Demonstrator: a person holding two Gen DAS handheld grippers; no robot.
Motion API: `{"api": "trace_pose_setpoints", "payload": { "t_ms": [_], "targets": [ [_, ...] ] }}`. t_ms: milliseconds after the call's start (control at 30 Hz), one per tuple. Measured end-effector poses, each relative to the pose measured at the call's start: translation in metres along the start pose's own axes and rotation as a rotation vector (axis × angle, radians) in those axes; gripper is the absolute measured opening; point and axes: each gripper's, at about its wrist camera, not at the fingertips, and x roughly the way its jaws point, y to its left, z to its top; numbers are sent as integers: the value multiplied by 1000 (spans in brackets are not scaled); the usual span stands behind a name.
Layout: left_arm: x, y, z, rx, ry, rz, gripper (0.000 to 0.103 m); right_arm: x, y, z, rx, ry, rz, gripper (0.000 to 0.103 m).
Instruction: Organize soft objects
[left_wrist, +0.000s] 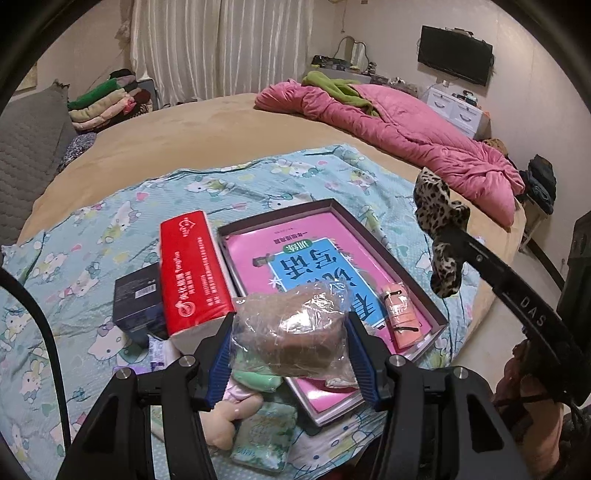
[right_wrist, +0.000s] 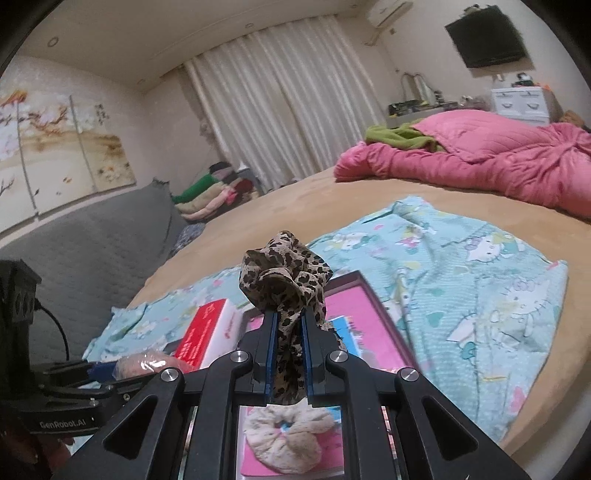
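Note:
My left gripper (left_wrist: 290, 325) is shut on a clear plastic bag (left_wrist: 295, 328) with a brown soft bundle inside, held above the near corner of a shallow box (left_wrist: 273, 216). In the box are a pink book (left_wrist: 332, 266) and a peach roll (left_wrist: 400, 314). My right gripper (right_wrist: 288, 321) is shut on a leopard-print scrunchie (right_wrist: 284, 277), which hangs above the box's right side (left_wrist: 439, 221). A beige scrunchie (right_wrist: 284, 439) lies on the book below the right gripper. A red tissue pack (left_wrist: 194, 273) leans at the box's left.
Everything sits on a Hello Kitty sheet (left_wrist: 92, 236) over a tan bed. A dark small box (left_wrist: 138, 299), a plush toy (left_wrist: 236, 410) and a green tissue packet (left_wrist: 264, 435) lie near the left gripper. A pink quilt (left_wrist: 424, 140) lies far right, folded clothes (left_wrist: 107, 103) far left.

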Motion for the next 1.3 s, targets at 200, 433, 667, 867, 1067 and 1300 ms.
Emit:
{"api": "trace_pose_setpoints", "payload": {
  "t_ms": [200,433,667,867,1067,1300],
  "targets": [
    [17,-13,3,24,24,-11,56,0,-15,1,43,5,-25,12],
    [43,-20,-2,31,75,-20,56,9,-22,-5,62,50,-41,12],
    [62,-23,-11,37,112,-37,56,18,-26,-11,66,96,-55,12],
    [74,-26,-19,43,146,-59,56,24,-29,-15,68,129,-60,12],
    [83,-30,-26,58,184,-75,56,31,-29,-18,60,158,-61,12],
    [96,-32,-34,65,223,-80,56,39,-27,-24,42,196,-64,12]
  ]
}}
